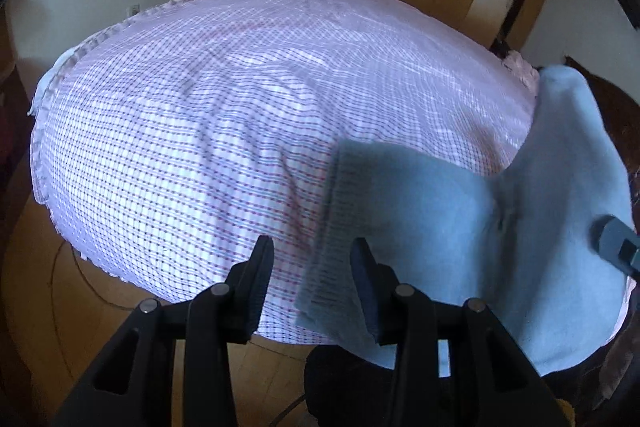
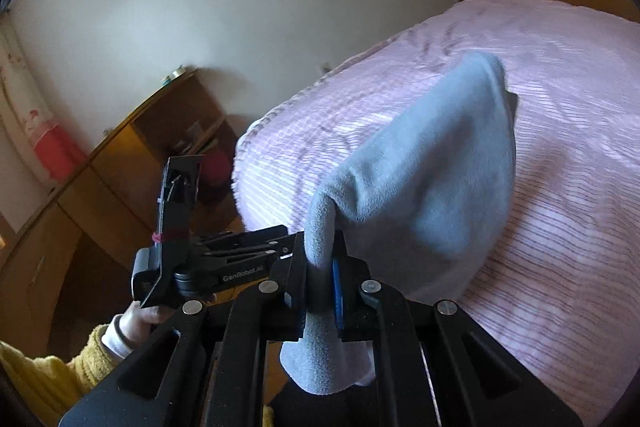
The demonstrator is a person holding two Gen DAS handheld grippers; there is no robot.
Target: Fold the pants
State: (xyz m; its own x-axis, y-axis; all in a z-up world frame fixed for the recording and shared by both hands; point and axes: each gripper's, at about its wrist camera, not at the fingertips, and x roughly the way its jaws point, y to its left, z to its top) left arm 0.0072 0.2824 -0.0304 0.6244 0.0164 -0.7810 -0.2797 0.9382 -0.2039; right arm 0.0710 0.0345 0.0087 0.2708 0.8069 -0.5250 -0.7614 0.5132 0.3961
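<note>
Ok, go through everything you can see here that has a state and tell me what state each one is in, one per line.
Left tool: open, holding nothing, hovering over the near edge of the bed.
Right tool: shut on the grey fleece pants.
Grey fleece pants: partly lifted off the bed, a bunched edge clamped, the rest draped on the bedspread.
Pink checked bedspread: spread over the bed, lightly wrinkled.

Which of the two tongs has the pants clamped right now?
The right tongs, shut on a bunched fold of the grey-blue pants. The left tongs stand open with nothing between their fingers.
</note>
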